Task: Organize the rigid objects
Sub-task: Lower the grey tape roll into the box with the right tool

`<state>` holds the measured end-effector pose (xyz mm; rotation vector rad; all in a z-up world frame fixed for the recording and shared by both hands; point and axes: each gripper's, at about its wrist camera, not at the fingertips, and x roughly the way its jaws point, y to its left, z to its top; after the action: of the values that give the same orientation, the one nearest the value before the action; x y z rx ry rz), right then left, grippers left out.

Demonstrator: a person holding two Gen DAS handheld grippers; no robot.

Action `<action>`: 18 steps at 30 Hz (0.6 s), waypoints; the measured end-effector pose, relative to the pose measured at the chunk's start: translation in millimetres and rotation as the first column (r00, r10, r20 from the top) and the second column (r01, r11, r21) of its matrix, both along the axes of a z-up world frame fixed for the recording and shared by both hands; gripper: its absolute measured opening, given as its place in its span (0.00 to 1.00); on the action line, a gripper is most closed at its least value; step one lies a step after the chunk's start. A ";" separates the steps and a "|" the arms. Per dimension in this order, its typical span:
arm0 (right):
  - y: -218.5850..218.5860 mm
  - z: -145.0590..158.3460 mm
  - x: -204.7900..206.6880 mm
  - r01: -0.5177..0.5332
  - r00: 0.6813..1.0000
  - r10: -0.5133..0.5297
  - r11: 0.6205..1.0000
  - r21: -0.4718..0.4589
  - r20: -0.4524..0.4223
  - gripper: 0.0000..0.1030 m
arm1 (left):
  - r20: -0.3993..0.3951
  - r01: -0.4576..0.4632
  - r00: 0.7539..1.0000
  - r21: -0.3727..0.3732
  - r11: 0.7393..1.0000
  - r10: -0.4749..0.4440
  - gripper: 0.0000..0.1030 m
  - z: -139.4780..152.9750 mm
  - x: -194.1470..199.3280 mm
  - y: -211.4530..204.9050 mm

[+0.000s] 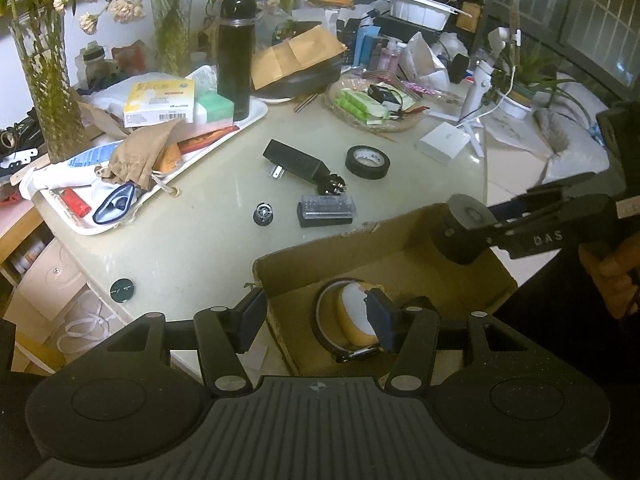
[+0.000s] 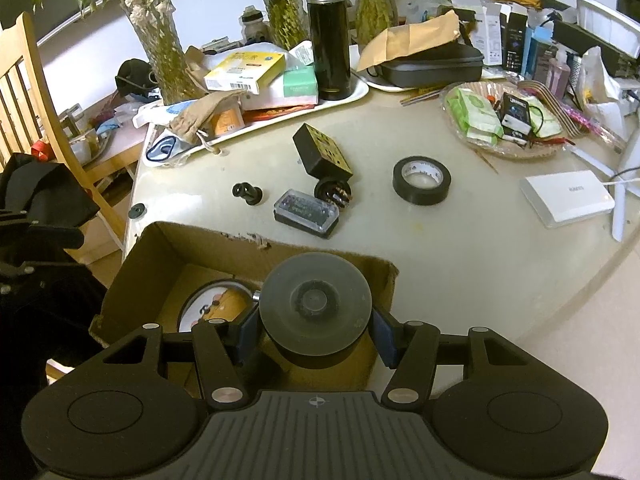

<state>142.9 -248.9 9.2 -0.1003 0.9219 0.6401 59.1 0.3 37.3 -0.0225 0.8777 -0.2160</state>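
So far we have one item in the cardboard box [image 1: 404, 248] at the near edge of the table [image 1: 208, 240]: a roll of tape with a yellow-and-white face [image 1: 352, 320] lying on its floor. Our left hand-held gripper [image 1: 316, 320] hangs over that roll with its jaws apart and nothing pressed between them. Our right hand-held gripper [image 2: 316, 330] is clamped on a round black suction-cup piece [image 2: 316, 304], held above the box and not yet set down. Left out near the middle of the table are the black adapter [image 1: 298, 162], the round plug [image 1: 334, 188], the clear-lidded bit case [image 1: 326, 209], the black tape roll [image 1: 367, 161] and a small knob [image 1: 263, 213]. A black disc [image 1: 122, 289] sits by the left edge. We judge the sorting under halfway.
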 end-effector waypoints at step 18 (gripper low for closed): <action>-4.3 10.8 -0.4 0.027 0.998 -0.026 1.000 -0.001 0.059 1.00 | 0.058 0.024 0.998 -0.018 1.000 -0.023 0.53 6.7 4.2 -1.7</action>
<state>142.5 -253.2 20.0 -0.1080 0.8661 0.6086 63.4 -1.4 43.9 -0.0231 0.8182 -0.2461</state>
